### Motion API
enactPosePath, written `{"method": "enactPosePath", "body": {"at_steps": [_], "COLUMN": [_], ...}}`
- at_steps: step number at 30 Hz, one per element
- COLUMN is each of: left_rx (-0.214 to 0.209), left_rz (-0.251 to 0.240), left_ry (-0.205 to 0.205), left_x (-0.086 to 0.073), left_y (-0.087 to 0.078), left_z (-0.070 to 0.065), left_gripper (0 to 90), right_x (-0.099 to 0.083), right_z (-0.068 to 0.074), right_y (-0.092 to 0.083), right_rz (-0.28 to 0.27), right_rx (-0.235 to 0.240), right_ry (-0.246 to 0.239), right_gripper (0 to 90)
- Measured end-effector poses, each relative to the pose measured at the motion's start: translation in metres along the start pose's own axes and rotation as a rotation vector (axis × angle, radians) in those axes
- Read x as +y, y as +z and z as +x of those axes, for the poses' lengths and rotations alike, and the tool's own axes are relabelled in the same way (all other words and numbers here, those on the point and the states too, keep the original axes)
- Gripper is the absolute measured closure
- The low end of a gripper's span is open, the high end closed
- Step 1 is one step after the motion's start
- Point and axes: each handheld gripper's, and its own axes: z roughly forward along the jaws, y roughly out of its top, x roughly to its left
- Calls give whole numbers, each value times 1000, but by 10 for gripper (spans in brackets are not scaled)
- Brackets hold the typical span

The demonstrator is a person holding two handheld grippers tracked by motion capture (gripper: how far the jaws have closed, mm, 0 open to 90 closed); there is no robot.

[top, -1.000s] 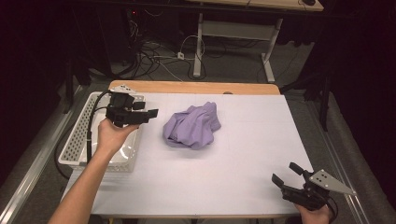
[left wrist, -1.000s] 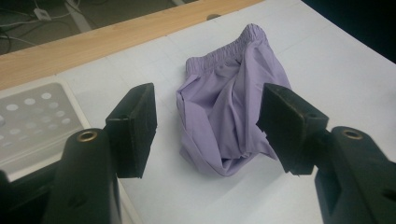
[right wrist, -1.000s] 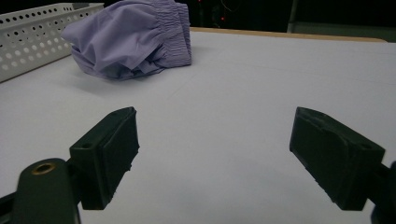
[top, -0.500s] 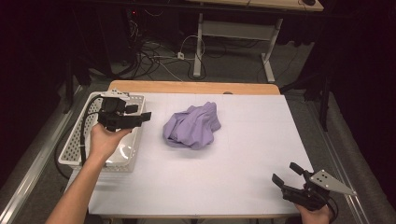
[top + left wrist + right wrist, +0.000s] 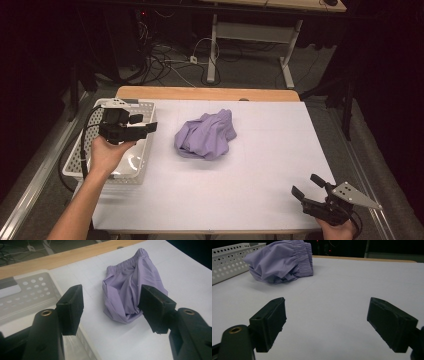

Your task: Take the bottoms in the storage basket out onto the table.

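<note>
shorts (image 5: 206,135): crumpled, mid-table | left gripper (image 5: 150,127): agape, empty, near it, over basket (image 5: 90,165)

Left gripper (image 5: 150,127): black body, two blocky black jaws, brass-ringed screw holes behind the pads, black cable trailing. Right gripper (image 5: 306,187): black, same jaws, grey three-cornered plate on top.

Left gripper (image 5: 150,127) held level in the left hand (image 5: 107,152), forearm reaching in from bottom left, jaws apart with nothing between them; right gripper (image 5: 307,187) low at bottom right, jaws wide, empty.
</note>
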Motion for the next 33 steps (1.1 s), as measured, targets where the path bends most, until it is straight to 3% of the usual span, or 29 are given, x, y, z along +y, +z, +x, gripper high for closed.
{"method": "enactPosePath", "body": {"at_steps": [33], "left_rx": [30], "left_rz": [-28], "left_ry": [-18], "left_x": [-21], "left_y": [-20], "left_z": [7], "left_gripper": [338], "right_x": [0], "right_z": [0], "right_y": [0], "right_rz": [-3], "right_rx": [-4], "right_ry": [-4], "right_gripper": [164]}}
